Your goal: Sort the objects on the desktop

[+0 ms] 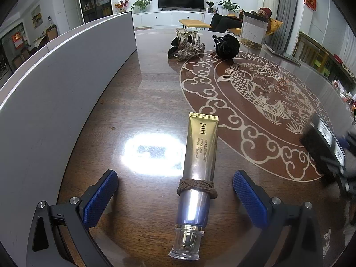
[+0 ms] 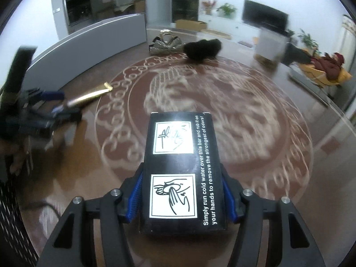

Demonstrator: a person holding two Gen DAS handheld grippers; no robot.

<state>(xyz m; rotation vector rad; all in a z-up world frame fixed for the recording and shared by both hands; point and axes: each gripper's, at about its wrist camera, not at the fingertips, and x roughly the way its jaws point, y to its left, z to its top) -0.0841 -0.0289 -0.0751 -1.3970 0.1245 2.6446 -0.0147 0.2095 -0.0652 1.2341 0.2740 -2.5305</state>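
Observation:
A gold and silver cream tube [image 1: 197, 171] with a brown hair tie [image 1: 197, 187] wound round it lies on the brown table, cap toward me. My left gripper [image 1: 174, 182] is open, its blue pads either side of the tube and apart from it. It also shows at the left of the right wrist view [image 2: 56, 104], beside the tube [image 2: 89, 96]. My right gripper [image 2: 181, 194] is shut on a black box [image 2: 181, 169] with white drawings and text, held above the table. The box shows blurred in the left wrist view [image 1: 322, 142].
A grey-white box wall [image 1: 55, 84] runs along the left. At the far side lie a silver bow hair clip [image 1: 189, 49], a black scrunchie [image 1: 228, 45] and a clear jar [image 1: 253, 30]. The table bears a carved fish medallion [image 1: 255, 89].

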